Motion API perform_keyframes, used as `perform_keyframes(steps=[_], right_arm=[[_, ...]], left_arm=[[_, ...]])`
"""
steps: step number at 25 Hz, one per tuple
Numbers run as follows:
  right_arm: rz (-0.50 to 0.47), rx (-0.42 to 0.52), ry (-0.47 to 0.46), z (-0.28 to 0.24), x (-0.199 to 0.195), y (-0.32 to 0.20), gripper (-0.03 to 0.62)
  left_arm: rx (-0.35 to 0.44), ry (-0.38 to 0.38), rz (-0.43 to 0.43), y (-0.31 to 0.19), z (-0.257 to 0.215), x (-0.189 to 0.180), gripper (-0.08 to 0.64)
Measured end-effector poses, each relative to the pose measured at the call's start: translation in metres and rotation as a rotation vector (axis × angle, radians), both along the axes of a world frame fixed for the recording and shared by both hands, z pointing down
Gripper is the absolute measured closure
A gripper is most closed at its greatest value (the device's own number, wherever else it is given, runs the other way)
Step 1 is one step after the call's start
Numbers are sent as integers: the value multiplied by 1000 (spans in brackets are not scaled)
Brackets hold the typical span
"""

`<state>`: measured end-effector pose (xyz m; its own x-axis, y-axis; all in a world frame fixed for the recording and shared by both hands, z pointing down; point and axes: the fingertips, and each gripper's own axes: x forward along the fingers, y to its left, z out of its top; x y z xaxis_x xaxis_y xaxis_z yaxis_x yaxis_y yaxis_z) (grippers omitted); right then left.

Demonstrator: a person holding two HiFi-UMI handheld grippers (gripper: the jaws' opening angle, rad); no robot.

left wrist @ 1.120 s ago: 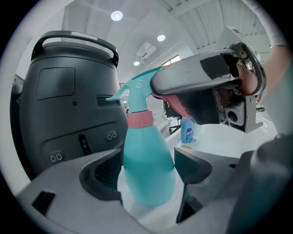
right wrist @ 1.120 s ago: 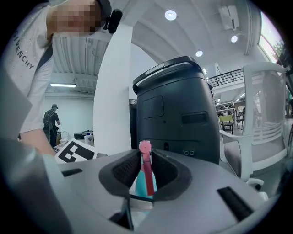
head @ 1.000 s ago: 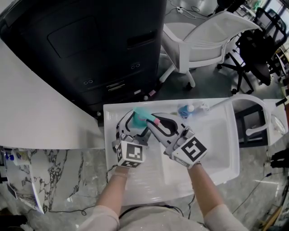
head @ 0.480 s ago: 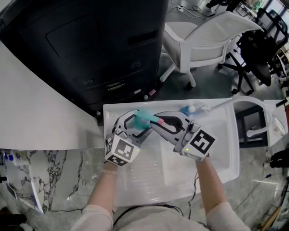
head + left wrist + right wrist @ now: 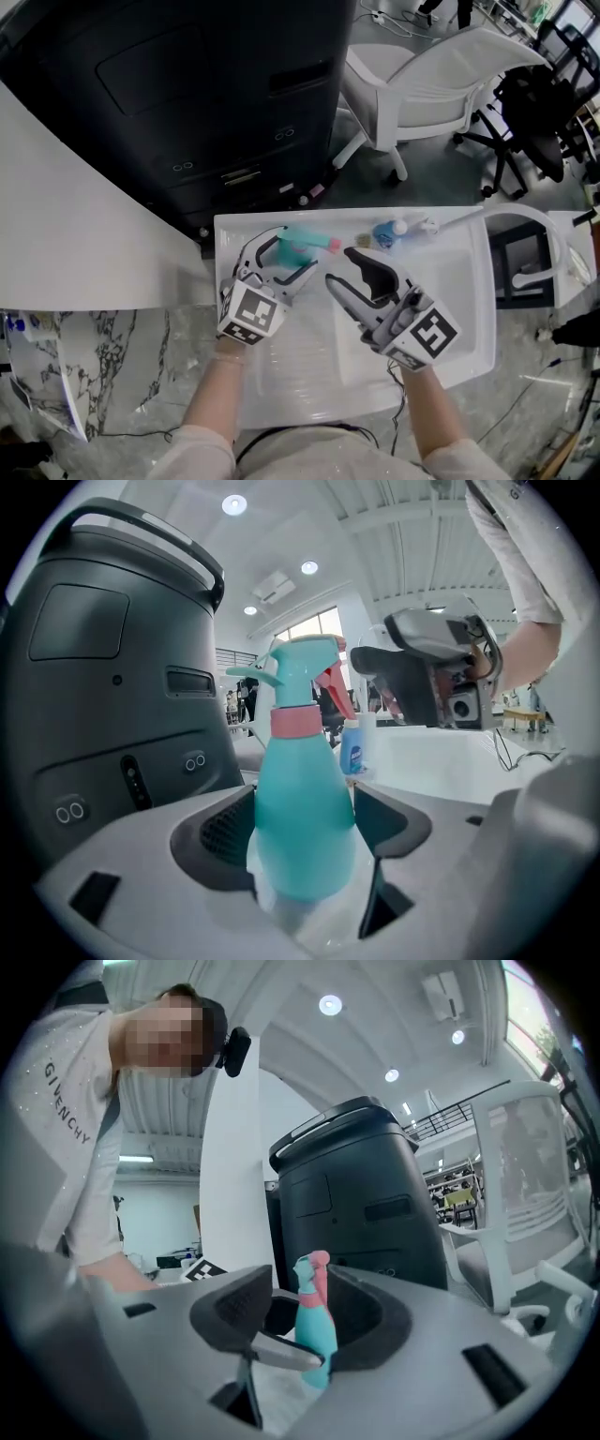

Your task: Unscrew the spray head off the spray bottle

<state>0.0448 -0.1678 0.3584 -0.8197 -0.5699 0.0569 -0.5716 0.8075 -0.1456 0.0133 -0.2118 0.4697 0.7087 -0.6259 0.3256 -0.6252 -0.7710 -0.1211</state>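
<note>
At the white tray's (image 5: 450, 309) far-left corner, the left tongs (image 5: 286, 256) clamped the upright teal spray bottle (image 5: 305, 817) by its belly, spray head (image 5: 295, 672) still on. Just beside it, the right tongs (image 5: 342, 267) had just been opening, with nothing gripped between them.

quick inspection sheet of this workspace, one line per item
surface: white tray
job's things: teal bottle upright, spray head on it
clutter: small blue bottle at the tray's far edge
grippers: left gripper shut on the teal bottle's body; right gripper apart from it, jaws just opened, empty
cables: thin black cable by the right gripper
surroundings: black machine, white chair, marble floor
</note>
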Motion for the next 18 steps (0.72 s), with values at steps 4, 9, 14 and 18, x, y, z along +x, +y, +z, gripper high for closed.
perform_keyframes(steps=[4,9,14,18], right_arm=[[-60,-63,-13,12,-16,9,407],[9,-72,-1,16,-22,-4,369],[15,-85,-35,11,-27,-17,305],[-7,-107,-62,8,-35,-26,261]], left_arm=[[5,17,-20,0,1,-1,225],[13,27,-19,1,2,-1,225],[15,26,-23,0,1,0,225],[16,22,-22,0,2,-1,225]])
